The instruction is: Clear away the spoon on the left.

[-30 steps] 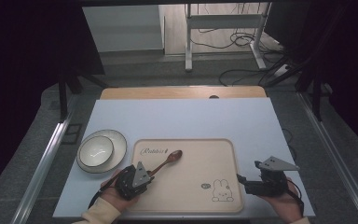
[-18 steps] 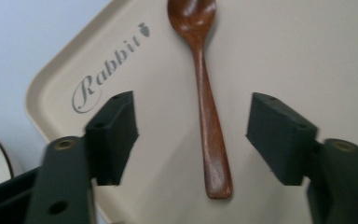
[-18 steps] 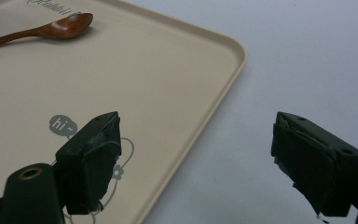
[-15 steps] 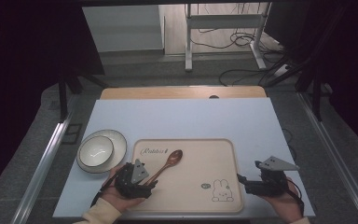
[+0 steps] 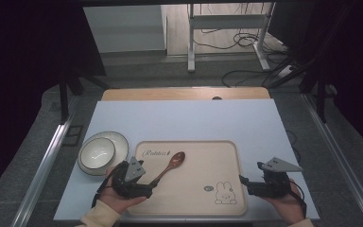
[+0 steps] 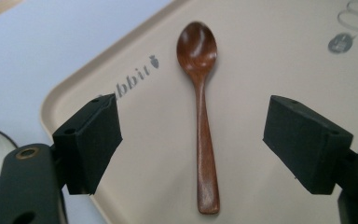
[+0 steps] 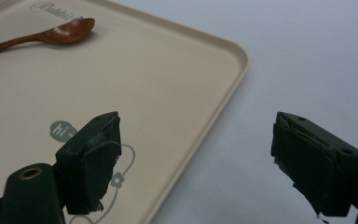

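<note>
A brown wooden spoon (image 5: 168, 166) (image 6: 203, 121) lies on the beige tray (image 5: 203, 161), bowl toward the far side, by the printed word at the tray's left. My left gripper (image 5: 144, 188) (image 6: 191, 140) is open at the tray's near left corner, its jaws standing either side of the spoon's handle without touching it. My right gripper (image 5: 244, 182) (image 7: 200, 163) is open at the tray's right edge (image 7: 223, 100), one jaw over the tray and the other over the table. The spoon (image 7: 46, 35) lies far off in the right gripper view.
A white bowl on a plate (image 5: 99, 151) stands on the blue-white table (image 5: 184, 120) left of the tray. A rabbit drawing (image 5: 225, 193) marks the tray's near right corner. A wooden board edge (image 5: 184, 93) runs along the table's far side.
My left gripper has drawn back toward the near edge, leaving the spoon lying free on the tray. The right gripper has stayed put.
</note>
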Demonstrator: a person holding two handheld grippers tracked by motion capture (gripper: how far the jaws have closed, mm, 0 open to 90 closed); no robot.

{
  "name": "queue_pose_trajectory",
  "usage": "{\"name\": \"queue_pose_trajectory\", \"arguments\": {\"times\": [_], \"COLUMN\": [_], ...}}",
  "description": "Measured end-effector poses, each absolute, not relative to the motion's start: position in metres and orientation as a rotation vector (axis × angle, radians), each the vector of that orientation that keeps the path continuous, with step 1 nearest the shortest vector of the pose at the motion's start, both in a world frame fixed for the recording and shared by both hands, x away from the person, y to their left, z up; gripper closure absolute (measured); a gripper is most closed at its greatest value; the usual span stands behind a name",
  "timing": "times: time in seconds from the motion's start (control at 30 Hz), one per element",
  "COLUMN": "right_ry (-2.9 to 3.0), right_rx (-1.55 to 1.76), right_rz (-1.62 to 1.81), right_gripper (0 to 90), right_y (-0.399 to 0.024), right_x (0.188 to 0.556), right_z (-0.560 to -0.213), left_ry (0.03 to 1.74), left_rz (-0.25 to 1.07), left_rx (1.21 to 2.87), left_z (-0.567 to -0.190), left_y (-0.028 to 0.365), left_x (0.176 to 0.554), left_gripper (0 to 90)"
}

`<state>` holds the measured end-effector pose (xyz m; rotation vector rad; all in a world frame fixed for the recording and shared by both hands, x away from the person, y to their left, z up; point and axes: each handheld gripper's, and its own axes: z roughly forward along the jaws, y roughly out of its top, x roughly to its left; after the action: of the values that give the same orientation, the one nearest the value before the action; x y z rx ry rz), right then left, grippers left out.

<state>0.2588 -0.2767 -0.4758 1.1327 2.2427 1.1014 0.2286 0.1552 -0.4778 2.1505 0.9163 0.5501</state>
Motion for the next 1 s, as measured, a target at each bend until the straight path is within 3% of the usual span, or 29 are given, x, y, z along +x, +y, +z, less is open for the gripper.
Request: {"name": "queue_pose_trajectory", "arguments": {"times": [0.53, 1.0], "right_ry": [2.262, 2.256], "right_rx": [1.075, 1.077], "right_rz": [1.110, 1.099], "right_gripper": [16.2, 16.2], "right_y": [-0.273, -0.268], "right_x": [0.256, 0.258], "right_z": [-0.476, -0.477], "left_ry": [0.997, 1.072], "left_rz": [0.598, 0.627], "left_rx": [2.023, 1.910], "left_z": [-0.457, -0.436], "left_y": [0.176, 0.231], "left_x": [0.224, 0.205], "left_gripper": [18.5, 20.3]}}
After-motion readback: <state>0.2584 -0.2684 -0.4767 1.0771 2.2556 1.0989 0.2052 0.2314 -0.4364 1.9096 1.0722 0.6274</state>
